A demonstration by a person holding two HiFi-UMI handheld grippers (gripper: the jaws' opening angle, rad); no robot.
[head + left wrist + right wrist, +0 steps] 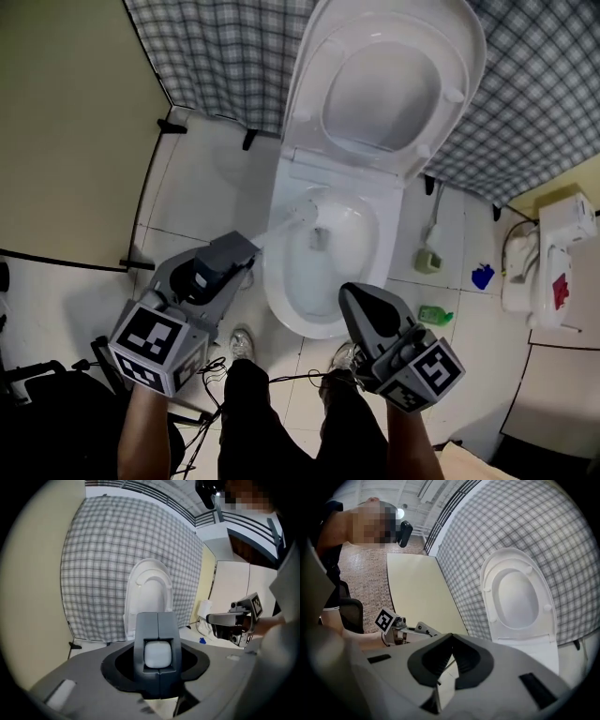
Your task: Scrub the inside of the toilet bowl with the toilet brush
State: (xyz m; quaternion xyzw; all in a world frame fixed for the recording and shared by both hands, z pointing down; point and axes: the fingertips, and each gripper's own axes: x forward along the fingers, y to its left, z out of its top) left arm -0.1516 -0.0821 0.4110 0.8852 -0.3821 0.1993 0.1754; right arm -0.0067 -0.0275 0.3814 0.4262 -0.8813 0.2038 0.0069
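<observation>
In the left gripper view, the toilet brush (158, 654) shows only as a white end between the jaws of the left gripper (158, 620). The rest of it hides behind them. The toilet bowl (277, 281) hides there too, under the gripper's grey body. In the head view, the top of the lid (394, 84) is cut off. A blue thing (483, 277) and a green thing (434, 315) on the floor are too small to tell.

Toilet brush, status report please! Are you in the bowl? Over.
Left tool shut on toilet brush, brush end down in toilet bowl. Right tool shut, empty, clear of bowl. Lid up, nothing in the way. Over.
</observation>
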